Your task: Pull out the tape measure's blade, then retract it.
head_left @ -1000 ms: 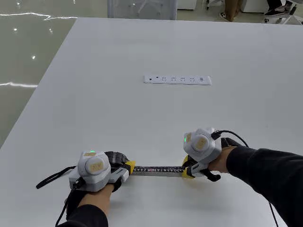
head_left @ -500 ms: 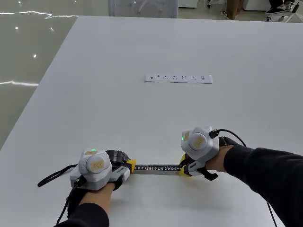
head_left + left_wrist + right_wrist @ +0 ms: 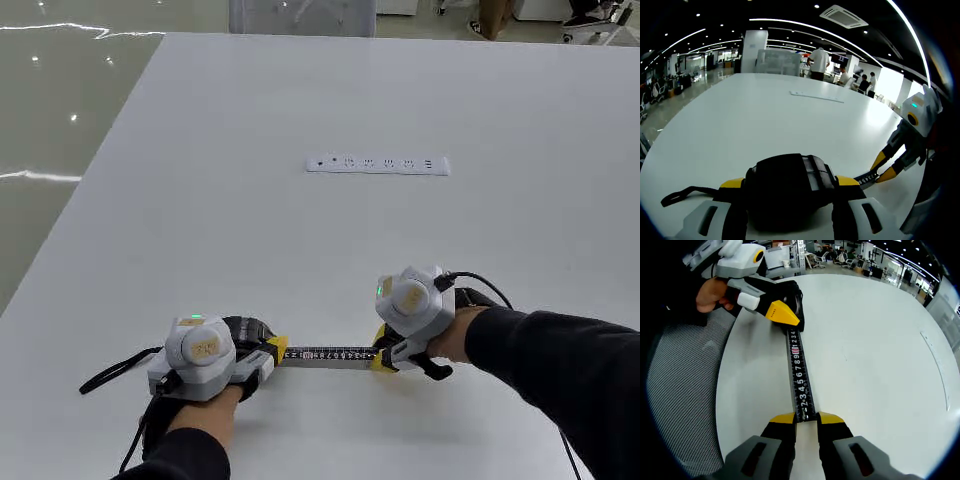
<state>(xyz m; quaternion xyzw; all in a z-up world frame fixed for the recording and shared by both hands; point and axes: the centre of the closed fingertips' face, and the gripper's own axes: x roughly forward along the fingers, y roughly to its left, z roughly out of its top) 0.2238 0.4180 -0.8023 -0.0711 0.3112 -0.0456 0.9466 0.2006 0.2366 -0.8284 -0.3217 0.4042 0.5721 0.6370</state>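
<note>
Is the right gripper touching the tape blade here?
Touching. In the right gripper view, the right gripper has its jaws pinched on the tip of the blade.

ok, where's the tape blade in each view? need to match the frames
Head view: blade lies low centre, running left-right between left gripper and right gripper.
Left gripper view: a short stretch at lower right, from case to the right gripper.
Right gripper view: runs up the middle, from the bottom to the case.
Shared landmark: the black case, clamped in the left gripper.
</note>
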